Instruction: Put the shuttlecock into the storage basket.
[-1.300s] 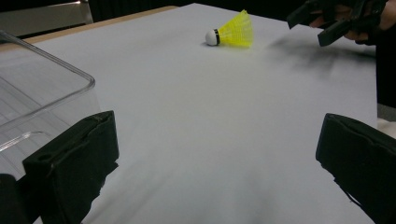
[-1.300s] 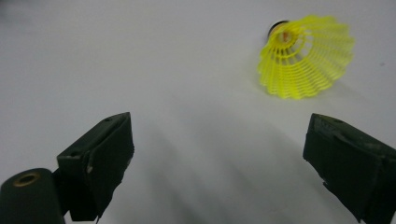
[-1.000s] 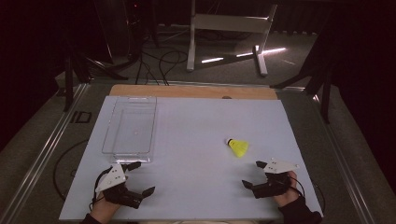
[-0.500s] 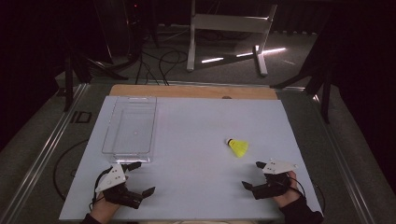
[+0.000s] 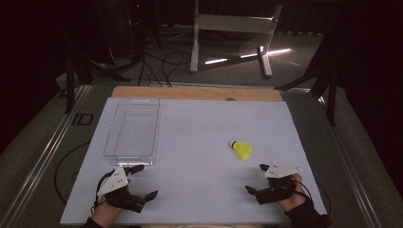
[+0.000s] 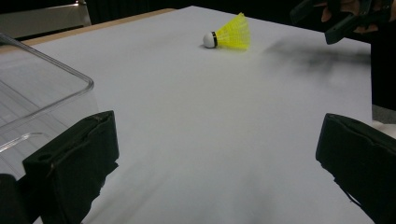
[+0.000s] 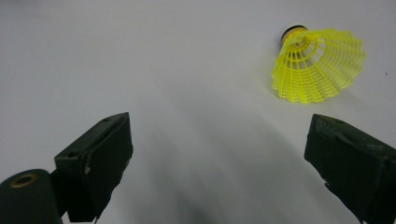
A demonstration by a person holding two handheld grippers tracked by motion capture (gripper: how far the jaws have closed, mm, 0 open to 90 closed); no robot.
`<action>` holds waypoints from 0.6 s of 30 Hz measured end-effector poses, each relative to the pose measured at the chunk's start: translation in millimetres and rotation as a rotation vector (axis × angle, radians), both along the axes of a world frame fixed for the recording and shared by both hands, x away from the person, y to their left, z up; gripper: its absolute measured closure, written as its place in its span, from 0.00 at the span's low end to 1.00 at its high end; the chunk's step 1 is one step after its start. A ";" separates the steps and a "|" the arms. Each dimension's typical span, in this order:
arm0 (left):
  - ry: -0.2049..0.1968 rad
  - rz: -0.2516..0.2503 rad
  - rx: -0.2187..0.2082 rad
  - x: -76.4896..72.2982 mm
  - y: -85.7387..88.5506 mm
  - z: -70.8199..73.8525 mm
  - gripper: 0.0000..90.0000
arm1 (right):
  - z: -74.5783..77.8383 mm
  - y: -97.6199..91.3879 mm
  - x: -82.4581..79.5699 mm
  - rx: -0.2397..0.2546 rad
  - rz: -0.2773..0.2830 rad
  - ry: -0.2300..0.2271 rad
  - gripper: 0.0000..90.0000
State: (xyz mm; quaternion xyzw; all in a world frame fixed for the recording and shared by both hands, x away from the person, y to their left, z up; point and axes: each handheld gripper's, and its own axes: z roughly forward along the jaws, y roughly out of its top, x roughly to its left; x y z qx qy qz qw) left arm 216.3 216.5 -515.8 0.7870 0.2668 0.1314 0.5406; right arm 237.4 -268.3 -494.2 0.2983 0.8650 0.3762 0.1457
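High view | shuttlecock (image 5: 242, 149) just beyond right gripper (image 5: 256, 179) | both grippers spread, left gripper (image 5: 141, 181) well apart

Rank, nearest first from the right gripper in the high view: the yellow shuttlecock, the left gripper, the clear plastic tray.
From the right gripper:
1. Yellow shuttlecock, on the white sheet just beyond it, slightly to its left.
2. Left gripper, across the near edge, far left.
3. Clear plastic tray, far left and farther back, beyond the left gripper.
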 end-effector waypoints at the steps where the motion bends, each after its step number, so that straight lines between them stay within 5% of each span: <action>1: 0.001 0.000 0.000 0.1 0.0 0.0 0.00 | 4.4 1.2 -0.5 0.000 0.002 0.000 0.09; 18: 0.001 -0.002 -0.002 0.1 0.0 0.0 0.00 | 59.4 1.0 5.2 0.004 0.015 -0.097 0.09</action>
